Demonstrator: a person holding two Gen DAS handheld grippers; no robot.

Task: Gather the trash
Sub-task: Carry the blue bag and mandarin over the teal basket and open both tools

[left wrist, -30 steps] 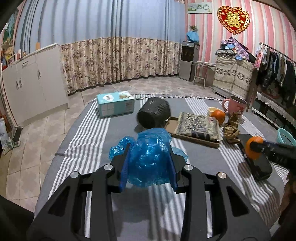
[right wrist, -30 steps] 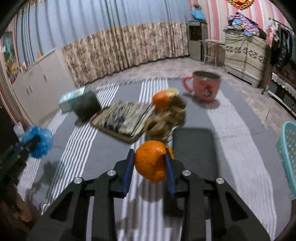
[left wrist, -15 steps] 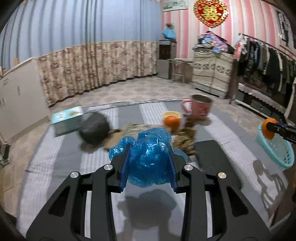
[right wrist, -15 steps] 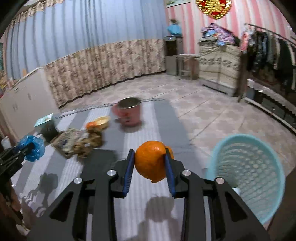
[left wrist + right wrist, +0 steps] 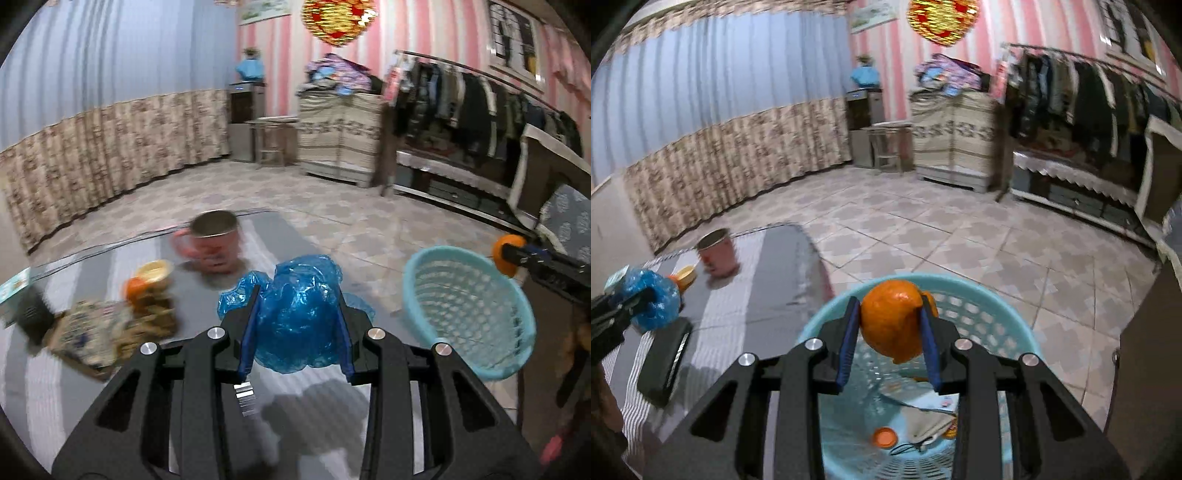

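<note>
So right now your right claw is clamped on the orange peel, pads pressing both sides, and it's hanging right over the mouth of the light blue basket, which already has some scraps lying at the bottom. Your left claw is squeezing the crumpled blue plastic bag and sits over the striped worktop, with the basket off to its right, near but not under it. My take: drop the peel first, since it's basically lined up. Let the pads spread well clear so it falls straight down, because a curled peel may snag on a pad and flop onto the rim. I'd keep the claw centred over the opening and not near the edge closest to you, since the basket looks light and a nudge on the rim could tip it off its spot beside the worktop. Then bring the bag over. Thin plastic probably clings and drifts, so I'd get it low inside the mouth before letting go, maybe with a tiny shake. Watch the two claws don't bump over the opening, there's not much room for both. The pink mug and the snack pile on the far left are well apart from all this, so no worry there.
</note>
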